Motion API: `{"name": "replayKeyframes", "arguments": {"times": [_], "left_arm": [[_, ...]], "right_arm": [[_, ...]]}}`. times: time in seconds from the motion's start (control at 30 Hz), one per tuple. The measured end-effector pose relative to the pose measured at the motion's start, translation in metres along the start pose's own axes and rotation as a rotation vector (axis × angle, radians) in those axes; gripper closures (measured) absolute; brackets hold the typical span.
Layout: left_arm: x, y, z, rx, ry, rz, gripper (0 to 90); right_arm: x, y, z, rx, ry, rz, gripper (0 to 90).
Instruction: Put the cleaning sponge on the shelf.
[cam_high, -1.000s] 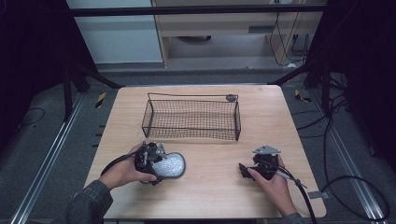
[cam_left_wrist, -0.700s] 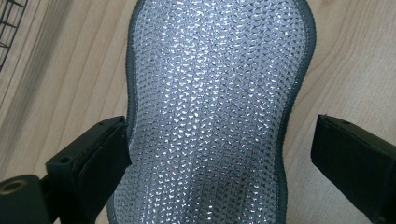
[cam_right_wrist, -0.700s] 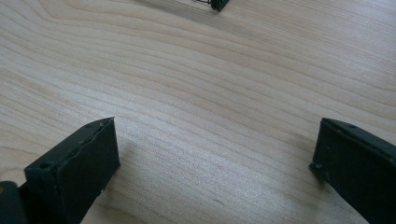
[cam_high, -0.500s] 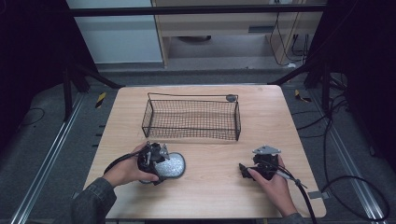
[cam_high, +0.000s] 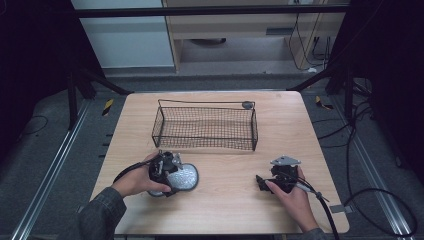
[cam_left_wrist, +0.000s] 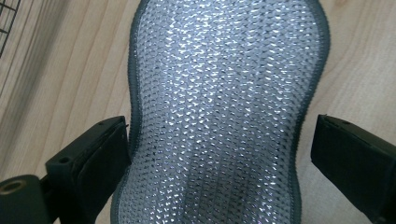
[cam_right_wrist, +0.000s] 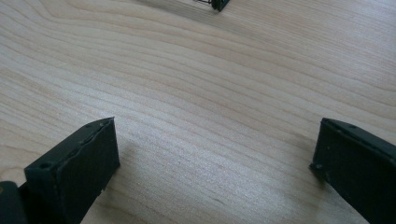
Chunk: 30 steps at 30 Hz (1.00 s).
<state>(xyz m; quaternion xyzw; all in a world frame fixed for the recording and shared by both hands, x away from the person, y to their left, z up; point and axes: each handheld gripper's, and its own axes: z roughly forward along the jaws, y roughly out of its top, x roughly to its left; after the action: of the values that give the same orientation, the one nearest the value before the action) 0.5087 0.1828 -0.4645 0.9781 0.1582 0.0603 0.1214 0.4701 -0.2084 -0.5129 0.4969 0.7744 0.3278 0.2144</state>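
Observation:
A silvery, hourglass-shaped scouring pad (cam_high: 184, 176) with a grey rim lies flat on the wooden table (cam_high: 225, 210) at the front left. My left gripper (cam_high: 167, 172) is down over it, open. In the left gripper view the pad (cam_left_wrist: 219, 93) runs up between the two jaws of that gripper (cam_left_wrist: 219, 154), the left jaw close against its edge and the right jaw a little apart from it. My right gripper (cam_high: 261, 183) rests at the front right, open, and in the right gripper view its jaws (cam_right_wrist: 215, 158) stand wide over bare wood.
A black wire basket (cam_high: 205, 127) stands at the middle back of the table, with nothing visible in it. Its near corner (cam_right_wrist: 218, 4) pokes into the top of the right gripper view. A small dark disc (cam_high: 247, 104) lies behind the basket.
My left gripper has edged slightly to the right, farther over the scouring pad. The right gripper and the basket have stayed put.

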Motion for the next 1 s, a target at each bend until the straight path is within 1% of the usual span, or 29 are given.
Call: {"name": "replayKeyframes", "arguments": {"times": [0.13,0.2,0.3,0.37,0.57,0.7,0.83,0.87,0.9,0.93,1.0], "left_arm": [[0.003,-0.001,0.003,0.004,-0.005,-0.006,3.7],[0.004,0.0,0.005,0.003,-0.005,-0.004,3.3],[0.004,0.0,0.007,0.006,-0.017,-0.002,3.2],[0.005,0.0,0.007,0.004,-0.015,-0.006,2.4],[0.009,0.0,0.01,-0.002,-0.031,-0.023,1.2],[0.012,-0.001,0.015,0.011,-0.043,-0.03,0.8],[0.012,-0.001,0.015,0.003,-0.041,-0.034,2.4],[0.011,-0.001,0.014,0.001,-0.04,-0.03,3.3],[0.011,0.0,0.013,0.004,-0.027,-0.026,4.4],[0.011,0.0,0.012,0.004,-0.022,-0.031,5.5],[0.011,0.0,0.012,-0.002,-0.026,-0.021,7.1]], "right_arm": [[0.0,0.0,0.0,0.0,0.002,-0.001,0.6],[0.0,0.0,0.0,0.001,0.005,0.0,0.6],[0.0,0.0,0.0,0.002,0.003,-0.003,0.6],[0.0,0.0,0.0,0.002,0.003,-0.003,0.6],[0.0,0.0,0.0,0.002,0.004,-0.004,0.6],[0.0,0.0,-0.001,0.003,0.004,-0.004,0.6],[0.0,0.0,-0.001,0.003,0.005,-0.004,0.6],[0.0,0.0,-0.001,0.003,0.005,-0.004,0.6],[0.0,0.0,-0.001,0.003,0.005,-0.004,0.6],[0.0,0.0,-0.001,0.003,0.005,-0.004,0.6],[0.0,0.0,-0.001,0.003,0.005,-0.004,0.6]]}}
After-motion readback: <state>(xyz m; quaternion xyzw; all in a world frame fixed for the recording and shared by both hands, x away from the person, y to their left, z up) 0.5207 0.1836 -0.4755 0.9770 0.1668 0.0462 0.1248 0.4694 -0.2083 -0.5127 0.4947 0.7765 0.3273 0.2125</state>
